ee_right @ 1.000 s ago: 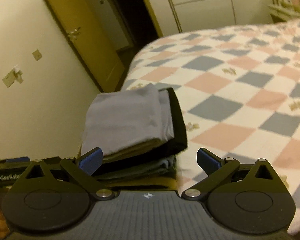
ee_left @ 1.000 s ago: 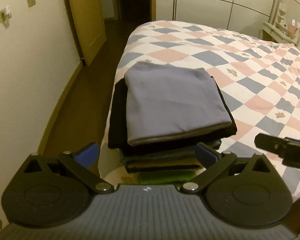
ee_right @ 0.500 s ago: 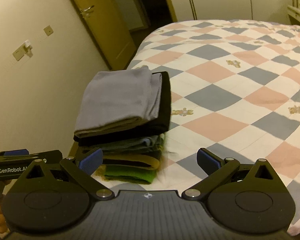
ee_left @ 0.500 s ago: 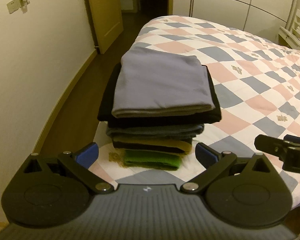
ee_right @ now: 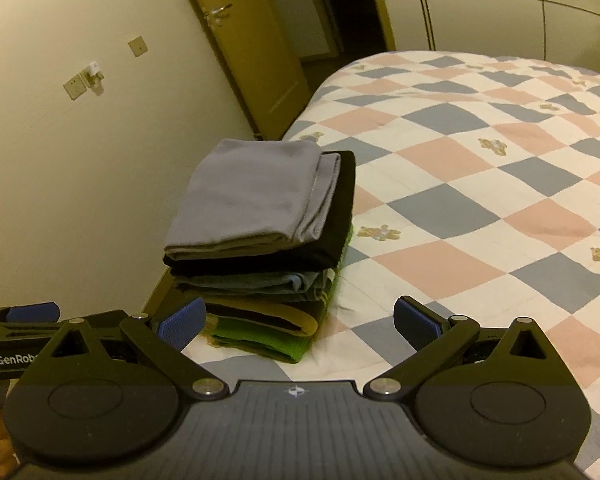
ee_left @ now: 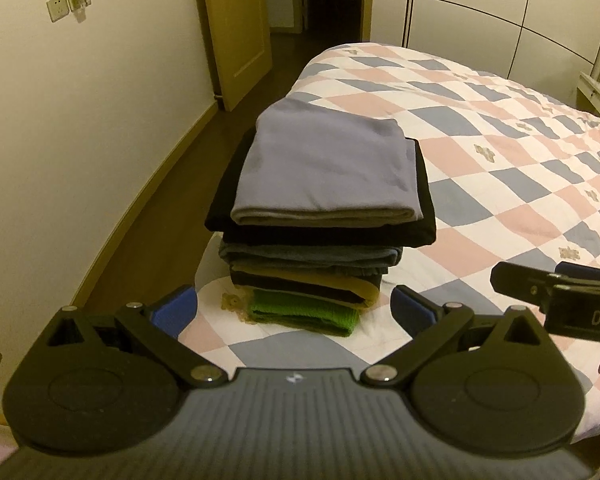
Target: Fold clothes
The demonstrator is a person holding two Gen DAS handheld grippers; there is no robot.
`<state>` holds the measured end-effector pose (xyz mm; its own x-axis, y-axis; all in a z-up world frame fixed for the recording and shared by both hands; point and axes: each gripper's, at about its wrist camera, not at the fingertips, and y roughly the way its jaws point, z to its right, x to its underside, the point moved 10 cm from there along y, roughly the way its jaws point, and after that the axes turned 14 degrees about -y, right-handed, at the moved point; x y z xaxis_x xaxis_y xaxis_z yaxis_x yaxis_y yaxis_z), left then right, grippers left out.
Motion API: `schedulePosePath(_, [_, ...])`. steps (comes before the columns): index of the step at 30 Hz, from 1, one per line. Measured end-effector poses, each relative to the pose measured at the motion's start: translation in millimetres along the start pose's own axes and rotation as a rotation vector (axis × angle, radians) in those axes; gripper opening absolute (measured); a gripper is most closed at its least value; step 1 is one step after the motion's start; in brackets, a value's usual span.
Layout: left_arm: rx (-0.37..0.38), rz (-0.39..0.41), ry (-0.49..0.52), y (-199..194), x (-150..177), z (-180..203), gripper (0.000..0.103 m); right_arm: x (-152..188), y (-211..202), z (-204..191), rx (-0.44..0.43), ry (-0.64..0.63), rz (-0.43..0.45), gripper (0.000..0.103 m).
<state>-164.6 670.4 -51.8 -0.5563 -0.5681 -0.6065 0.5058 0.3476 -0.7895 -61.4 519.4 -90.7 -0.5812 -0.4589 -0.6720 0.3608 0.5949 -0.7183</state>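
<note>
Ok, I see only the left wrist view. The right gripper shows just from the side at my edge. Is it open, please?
Observer: Yes. In the right wrist view the right gripper is open, with nothing between its blue pads.
Operator: And the right side of the folded grey-blue cloth on top of the stack of folded clothes?
Observer: Its loose layered edges face that side, stepped and not flush.
Operator: Does anything stick out lower?
Observer: A green edge runs up the right side of the stack, beside the folded black cloth.
</note>
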Motion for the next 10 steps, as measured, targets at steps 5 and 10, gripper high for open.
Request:
schedulePosePath(5, [0.013,-0.035,0.012,14.1,-6.6,-4.6,0.102,-3.5,4.3,-4.2,-0.004,0.006,-0.009,0.103])
schedulePosePath(10, [0.049,-0.046,0.052,31.3,-16.7,2.9,0.102,-3.9,12.7,-4.0,0.018,0.038,-0.03,0.103])
